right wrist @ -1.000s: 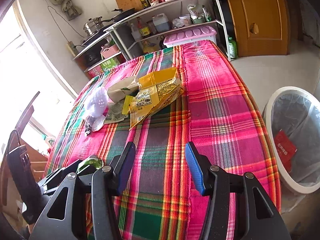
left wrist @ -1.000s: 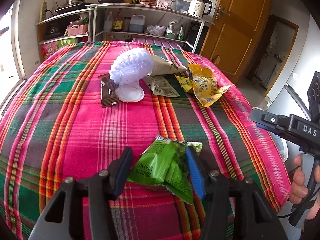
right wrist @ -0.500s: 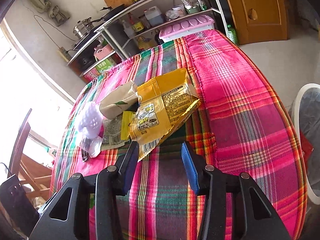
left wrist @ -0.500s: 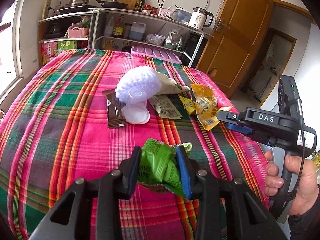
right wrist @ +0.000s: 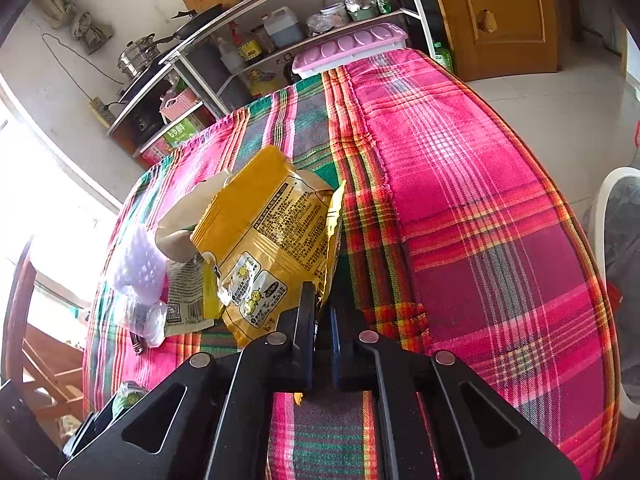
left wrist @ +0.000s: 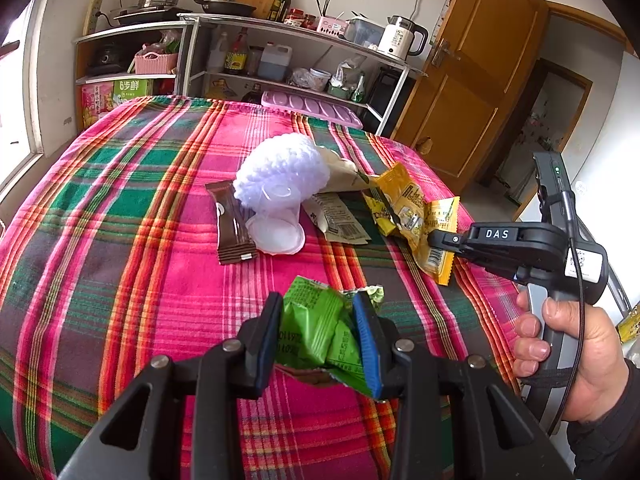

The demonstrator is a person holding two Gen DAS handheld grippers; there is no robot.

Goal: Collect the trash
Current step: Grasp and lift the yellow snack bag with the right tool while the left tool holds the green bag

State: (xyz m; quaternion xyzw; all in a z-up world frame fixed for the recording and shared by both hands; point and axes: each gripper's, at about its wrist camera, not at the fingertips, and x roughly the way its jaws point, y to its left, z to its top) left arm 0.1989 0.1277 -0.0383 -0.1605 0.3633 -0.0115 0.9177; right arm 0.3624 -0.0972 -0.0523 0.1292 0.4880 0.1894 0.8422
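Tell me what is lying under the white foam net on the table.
The white foam net rests on a clear plastic cup and overlaps a brown wrapper and a beige bag. Anything further beneath is covered.

The crumpled green wrapper point(left wrist: 320, 332) is squeezed upright above the cloth; the yellow snack bag point(right wrist: 272, 248) is lifted by 1 corner.

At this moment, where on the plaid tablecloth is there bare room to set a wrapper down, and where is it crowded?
Bare: the tablecloth left of the brown wrapper, the far strip before the pink tray, and the wide pink stretch right of the yellow bag. Crowded: mid-table, where brown wrapper, white foam net, plastic cup, printed packet and yellow bag overlap.
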